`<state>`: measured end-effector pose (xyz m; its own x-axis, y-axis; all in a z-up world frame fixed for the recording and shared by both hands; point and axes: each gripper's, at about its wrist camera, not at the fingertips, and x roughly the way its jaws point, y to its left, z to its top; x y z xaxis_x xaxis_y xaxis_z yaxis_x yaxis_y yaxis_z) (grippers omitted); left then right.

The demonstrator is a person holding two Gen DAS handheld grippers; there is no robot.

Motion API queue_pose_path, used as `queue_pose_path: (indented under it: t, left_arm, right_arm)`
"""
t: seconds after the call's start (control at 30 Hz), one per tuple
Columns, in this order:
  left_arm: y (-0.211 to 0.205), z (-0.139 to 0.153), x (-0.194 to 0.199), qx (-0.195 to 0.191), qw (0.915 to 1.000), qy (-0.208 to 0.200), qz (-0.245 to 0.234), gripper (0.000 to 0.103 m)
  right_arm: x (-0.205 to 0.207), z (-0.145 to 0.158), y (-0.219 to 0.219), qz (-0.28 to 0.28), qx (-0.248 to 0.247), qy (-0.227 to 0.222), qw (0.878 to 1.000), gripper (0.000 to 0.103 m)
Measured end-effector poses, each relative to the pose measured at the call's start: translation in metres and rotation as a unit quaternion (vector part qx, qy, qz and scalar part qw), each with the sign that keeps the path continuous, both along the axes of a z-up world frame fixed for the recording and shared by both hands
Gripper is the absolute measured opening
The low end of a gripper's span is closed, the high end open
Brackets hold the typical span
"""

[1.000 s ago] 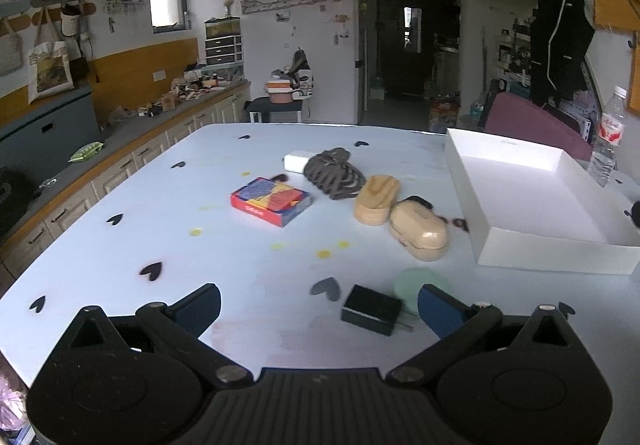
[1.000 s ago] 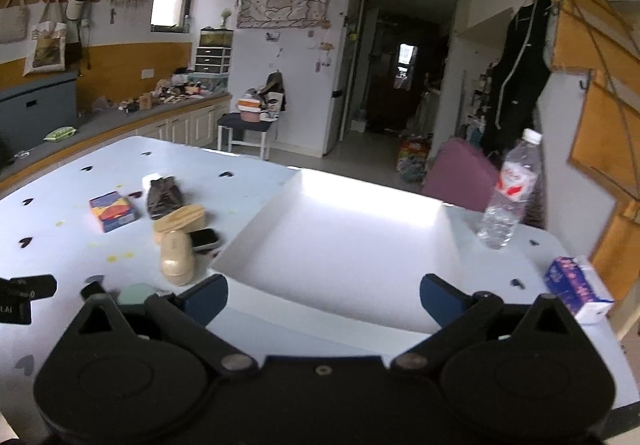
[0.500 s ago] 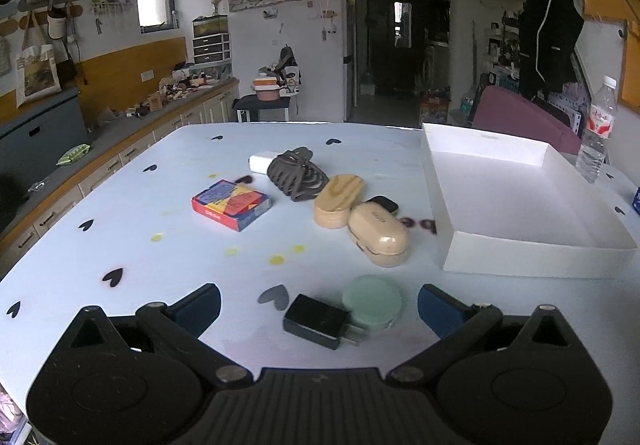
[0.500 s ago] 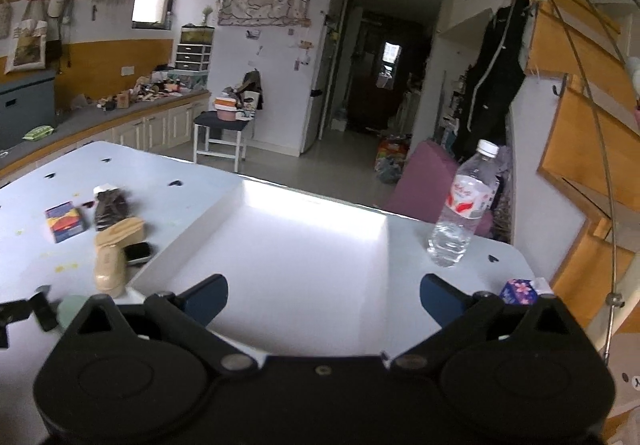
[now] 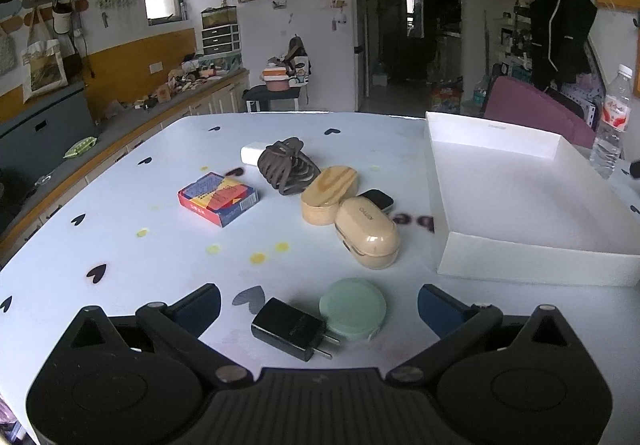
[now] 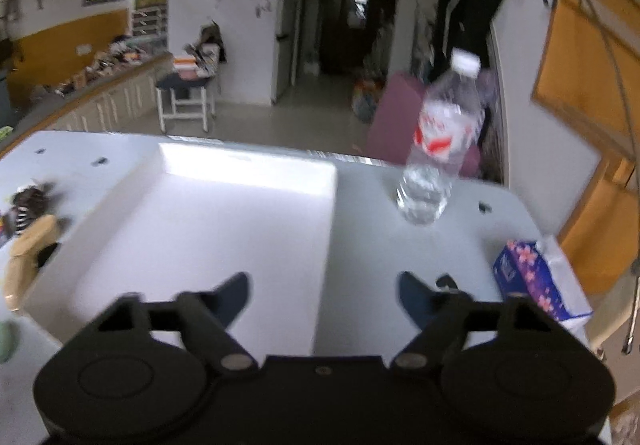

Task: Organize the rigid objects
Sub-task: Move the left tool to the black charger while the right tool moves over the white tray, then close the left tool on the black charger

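Observation:
In the left wrist view my left gripper (image 5: 319, 305) is open and empty, low over the table. Between its fingers lie a black charger plug (image 5: 289, 328) and a round mint-green case (image 5: 353, 308). Further off lie a beige earbud case (image 5: 368, 231), a wooden oval box (image 5: 329, 194), a small black object (image 5: 377, 199), a brown hair claw (image 5: 288, 165), a white block (image 5: 252, 153) and a red-blue card box (image 5: 218, 197). The white tray (image 5: 536, 251) stands at right. My right gripper (image 6: 323, 295) is open and empty above the tray's right rim (image 6: 326, 241).
A water bottle (image 6: 438, 149) stands right of the tray; it also shows in the left wrist view (image 5: 611, 125). A blue tissue pack (image 6: 536, 285) lies near the table's right edge. A counter with clutter (image 5: 120, 117) runs along the left wall.
My left gripper has drawn back and shifted a little, so the plug and green case now sit fully between its fingers. My right gripper has swung right; the view is blurred by motion.

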<state>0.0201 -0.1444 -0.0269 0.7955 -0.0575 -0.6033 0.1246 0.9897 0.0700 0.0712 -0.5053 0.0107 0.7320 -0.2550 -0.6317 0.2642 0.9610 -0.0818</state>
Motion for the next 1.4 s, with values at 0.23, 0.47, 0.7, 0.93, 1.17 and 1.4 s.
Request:
queue_pose_path:
  t: [0.23,0.47,0.7,0.93,1.17,1.4]
  left_arm:
    - [-0.007,-0.007,0.005,0.015,0.9998,0.006,0.008,0.103]
    - [-0.002,-0.018,0.013,0.003,0.9994,0.031,0.014,0.103]
    - [0.014,-0.037,0.03,-0.02,0.9959,0.066,0.059,0.103]
    - [0.019,-0.044,0.031,-0.046,0.9953,0.059,0.061,0.096]
    - [0.024,-0.039,0.028,-0.064,0.9949,0.049,0.06,0.056]
    - [0.029,-0.038,0.023,-0.057,0.9953,0.047,0.064,0.054]
  right_arm:
    - [0.038,-0.035,-0.03,-0.007,0.063,0.043,0.997,0.039]
    - [0.056,-0.055,-0.032,-0.004,0.082,0.062,0.995,0.007]
    - [0.055,-0.062,-0.029,0.001,0.072,0.059,0.996,0.005]
    - [0.055,-0.064,-0.032,0.003,0.073,0.047,0.996,0.005]
    - [0.055,-0.07,-0.031,0.004,0.086,0.059,0.995,0.006]
    - [0.057,-0.072,-0.033,0.006,0.083,0.064,0.994,0.006]
